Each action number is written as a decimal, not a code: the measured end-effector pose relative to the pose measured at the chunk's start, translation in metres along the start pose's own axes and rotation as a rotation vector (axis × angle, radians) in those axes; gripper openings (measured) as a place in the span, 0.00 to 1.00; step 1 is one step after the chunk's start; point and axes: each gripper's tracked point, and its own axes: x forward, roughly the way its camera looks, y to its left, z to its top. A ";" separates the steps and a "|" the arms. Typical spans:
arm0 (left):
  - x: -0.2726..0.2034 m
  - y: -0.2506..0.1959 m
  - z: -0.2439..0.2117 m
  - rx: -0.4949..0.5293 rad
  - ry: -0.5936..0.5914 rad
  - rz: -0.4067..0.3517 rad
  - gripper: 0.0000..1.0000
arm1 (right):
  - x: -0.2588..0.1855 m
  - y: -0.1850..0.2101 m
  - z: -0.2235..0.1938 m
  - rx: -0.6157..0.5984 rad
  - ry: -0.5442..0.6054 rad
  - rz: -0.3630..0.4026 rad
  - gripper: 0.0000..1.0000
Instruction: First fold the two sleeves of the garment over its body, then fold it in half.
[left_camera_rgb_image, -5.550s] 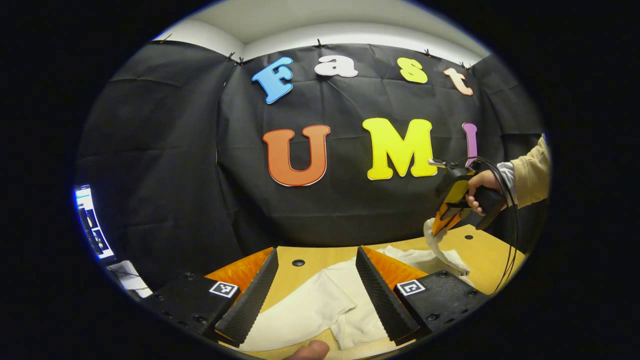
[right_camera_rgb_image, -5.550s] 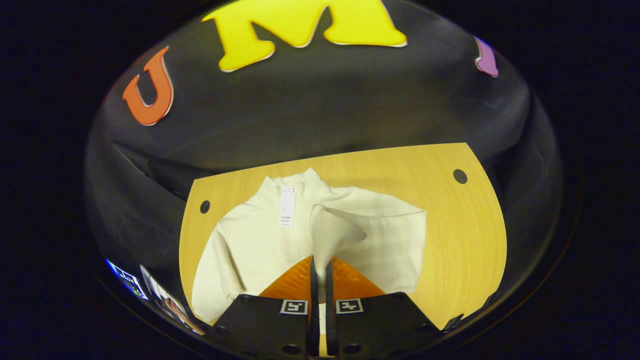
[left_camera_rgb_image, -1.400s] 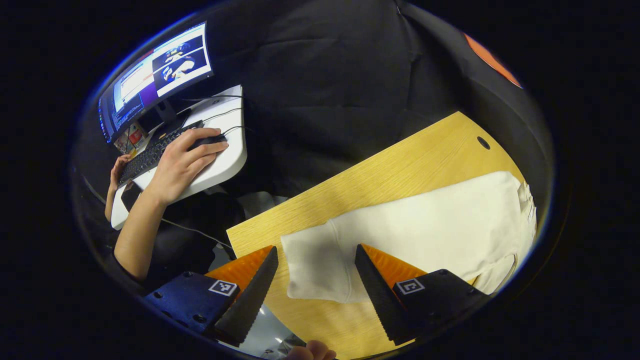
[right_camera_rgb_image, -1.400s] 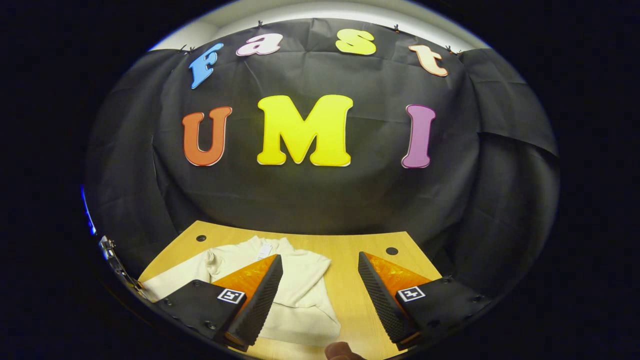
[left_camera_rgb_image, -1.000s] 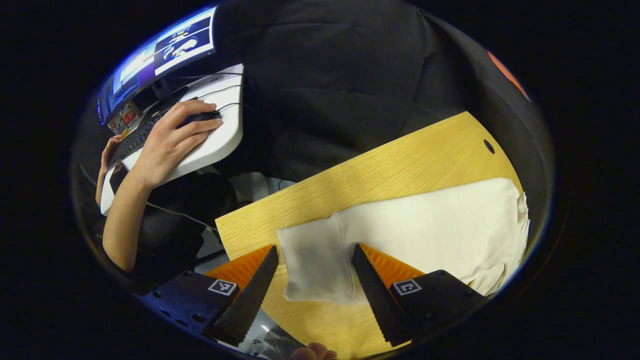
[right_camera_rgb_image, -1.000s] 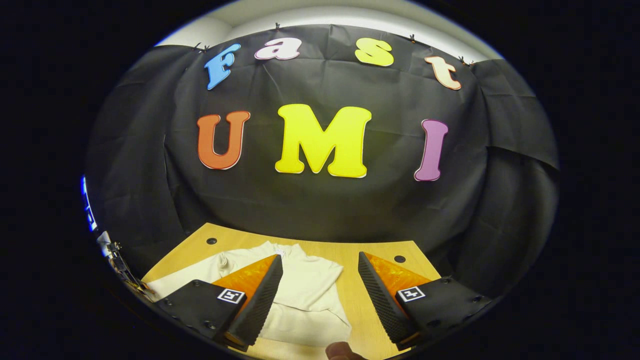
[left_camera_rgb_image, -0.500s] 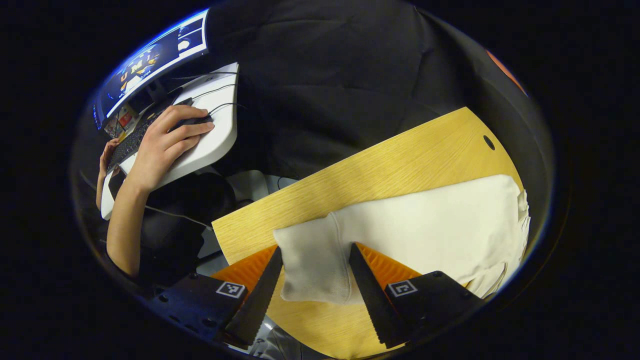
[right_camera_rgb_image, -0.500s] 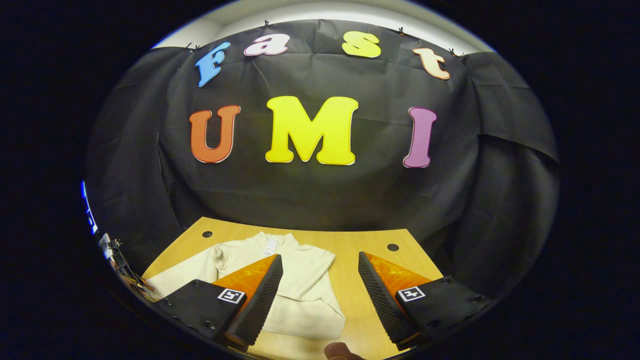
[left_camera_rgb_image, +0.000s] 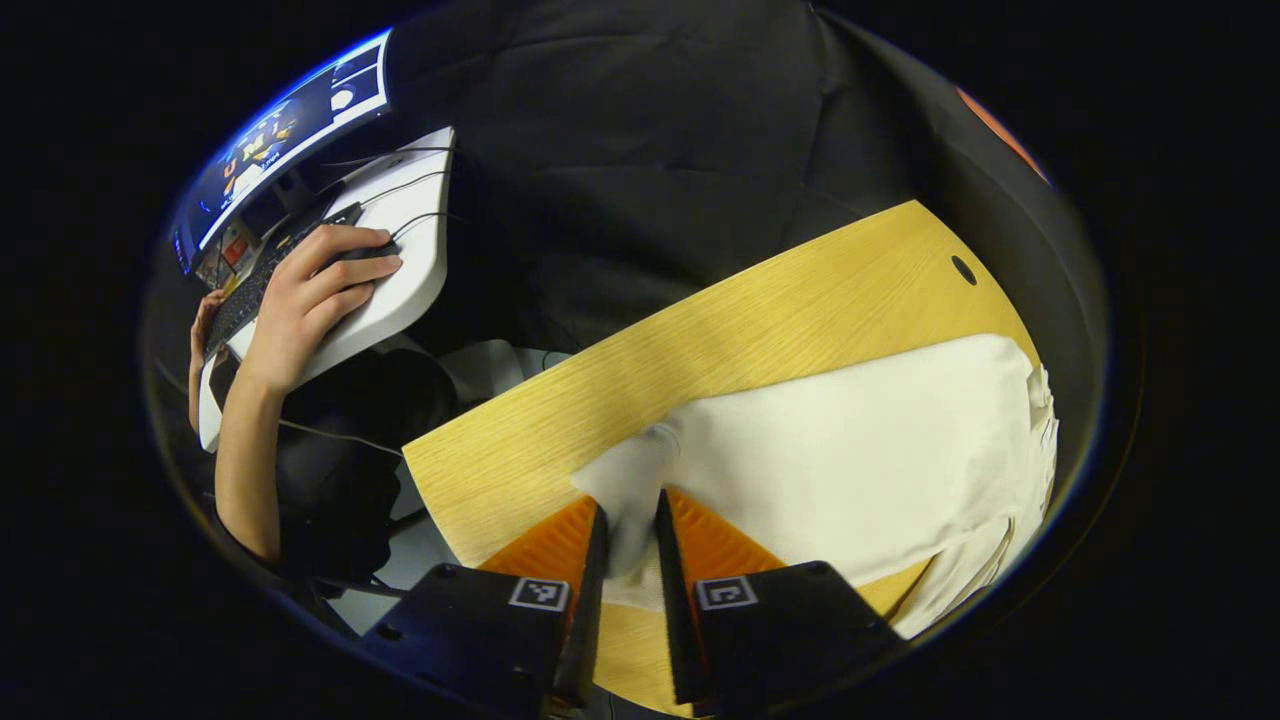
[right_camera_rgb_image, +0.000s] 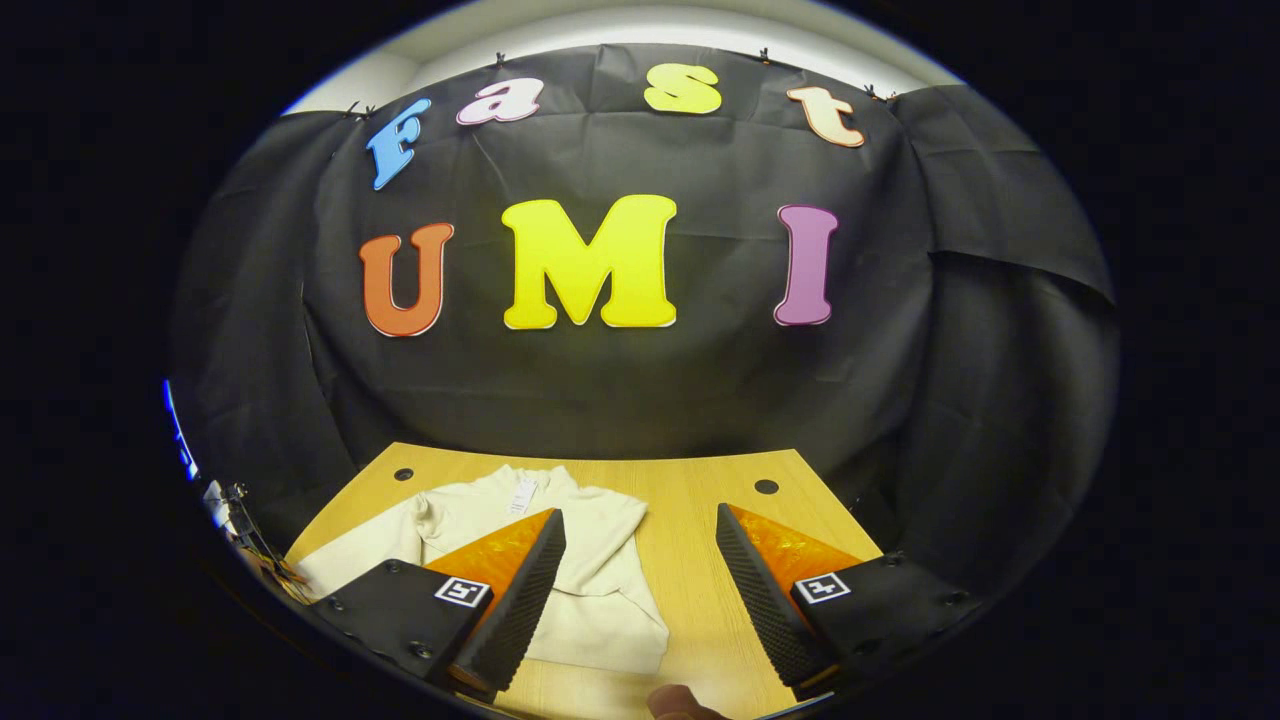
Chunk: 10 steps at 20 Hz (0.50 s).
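Left hand-held gripper (left_camera_rgb_image: 628, 560) pinches sleeve cuff (left_camera_rgb_image: 630, 490), partly hidden.

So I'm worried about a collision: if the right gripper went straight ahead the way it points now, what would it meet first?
Probably bare light wooden tabletop, then the black cloth wall behind. The right gripper is open, and the cream garment lies left of its line. Depth is unclear.
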 end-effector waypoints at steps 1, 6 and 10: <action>-0.001 -0.002 0.001 0.006 0.001 -0.003 0.18 | 0.001 -0.004 0.000 0.001 -0.001 0.001 0.94; -0.002 -0.002 0.002 0.022 0.004 -0.011 0.08 | 0.004 -0.016 0.000 0.013 -0.004 0.003 0.94; -0.021 -0.014 0.018 0.032 -0.045 -0.028 0.06 | 0.008 -0.021 0.002 0.015 -0.014 0.016 0.94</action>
